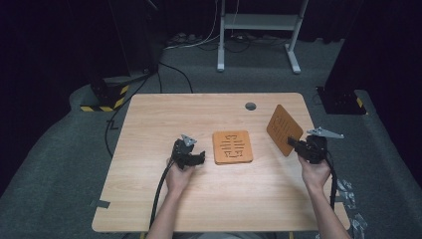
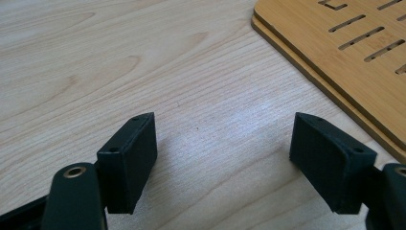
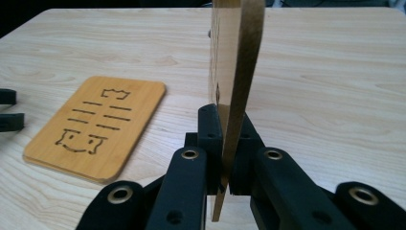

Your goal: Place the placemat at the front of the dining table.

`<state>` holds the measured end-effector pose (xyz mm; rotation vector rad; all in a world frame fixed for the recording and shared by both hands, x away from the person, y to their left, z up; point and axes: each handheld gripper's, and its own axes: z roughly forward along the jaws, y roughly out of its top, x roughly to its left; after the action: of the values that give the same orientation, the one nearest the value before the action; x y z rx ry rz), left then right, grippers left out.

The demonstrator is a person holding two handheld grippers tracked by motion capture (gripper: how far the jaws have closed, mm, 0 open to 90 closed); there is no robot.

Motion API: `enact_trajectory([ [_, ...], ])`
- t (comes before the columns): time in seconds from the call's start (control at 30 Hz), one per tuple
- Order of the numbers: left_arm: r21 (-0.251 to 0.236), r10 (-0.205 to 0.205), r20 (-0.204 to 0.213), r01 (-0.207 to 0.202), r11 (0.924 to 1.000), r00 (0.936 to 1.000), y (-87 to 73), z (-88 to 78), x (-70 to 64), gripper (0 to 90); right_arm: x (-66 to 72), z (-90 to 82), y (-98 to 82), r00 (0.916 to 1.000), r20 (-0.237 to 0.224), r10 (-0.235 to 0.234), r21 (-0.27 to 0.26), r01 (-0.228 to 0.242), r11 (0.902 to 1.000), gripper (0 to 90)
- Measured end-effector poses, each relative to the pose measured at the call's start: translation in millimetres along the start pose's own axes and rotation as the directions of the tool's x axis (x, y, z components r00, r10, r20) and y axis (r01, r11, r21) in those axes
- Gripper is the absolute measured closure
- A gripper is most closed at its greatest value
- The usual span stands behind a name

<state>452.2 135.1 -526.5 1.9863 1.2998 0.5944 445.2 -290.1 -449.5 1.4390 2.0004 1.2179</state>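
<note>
High view: you are seated at a light wooden table [image 1: 149,199], forearms coming in from the near edge, a black gripper in each hand. Your right gripper [image 1: 293,145], at the right side of the table, is clamped on the near lower edge of a thin orange-brown wooden board [image 1: 283,129], which is lifted off the table and tilted, its slotted face turned toward the table's middle. A second stack of flat boards [image 1: 232,147] of the same colour lies at the table's centre, between your two hands.

Your left gripper [image 1: 200,158] rests low, just left of that flat stack, pointing toward it. In the left gripper view its two black pads [image 2: 129,158] stand well apart with only bare wood grain between them; they grip nothing. The corner of the flat stack [image 2: 335,62] lies just ahead and to one side of the pads, not touching them, and its edge shows two layers.

In the right gripper view the pads [image 3: 210,139] press the held board [image 3: 237,72] from both sides; you see it edge-on and upright, its top cut off by the frame, so its pattern cannot be read there. The flat stack [image 3: 95,127] lies well apart on the table.
</note>
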Motion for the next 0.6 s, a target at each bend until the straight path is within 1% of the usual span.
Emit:
enact_trajectory([
  [0.17,0.0,0.0,-0.001,0.0,1.0,1.0,0.0,-0.1,-0.1,24.6,-7.8,0.5,-5.4,0.9995,0.021,0.022,-0.001,-0.022,0.9998,86.5],
  [0.23,0.0,0.0,-0.001,0.0,1.0,1.0,0.0,-0.1,-0.1,24.6,-10.4,1.0,-7.4,0.999,0.032,0.032,-0.01,-0.032,0.9994,86.5],
  [0.33,0.0,0.0,-0.001,0.0,1.0,1.0,0.0,0.0,-0.1,24.6,-13.1,1.0,-9.7,0.9984,0.04,0.041,0.0,-0.041,0.9992,86.5],
  [0.37,0.0,0.0,-0.001,0.0,1.0,1.0,0.0,-0.1,-0.1,24.6,-13.7,1.9,-10.7,0.9981,0.047,0.041,-0.006,-0.041,0.9991,86.5],
  [0.6,0.001,0.0,-0.001,0.0,1.0,1.0,0.0,-0.1,-0.1,24.6,-15.2,7.1,-15.6,0.9967,0.07,0.042,0.014,-0.043,0.999,86.3],
])
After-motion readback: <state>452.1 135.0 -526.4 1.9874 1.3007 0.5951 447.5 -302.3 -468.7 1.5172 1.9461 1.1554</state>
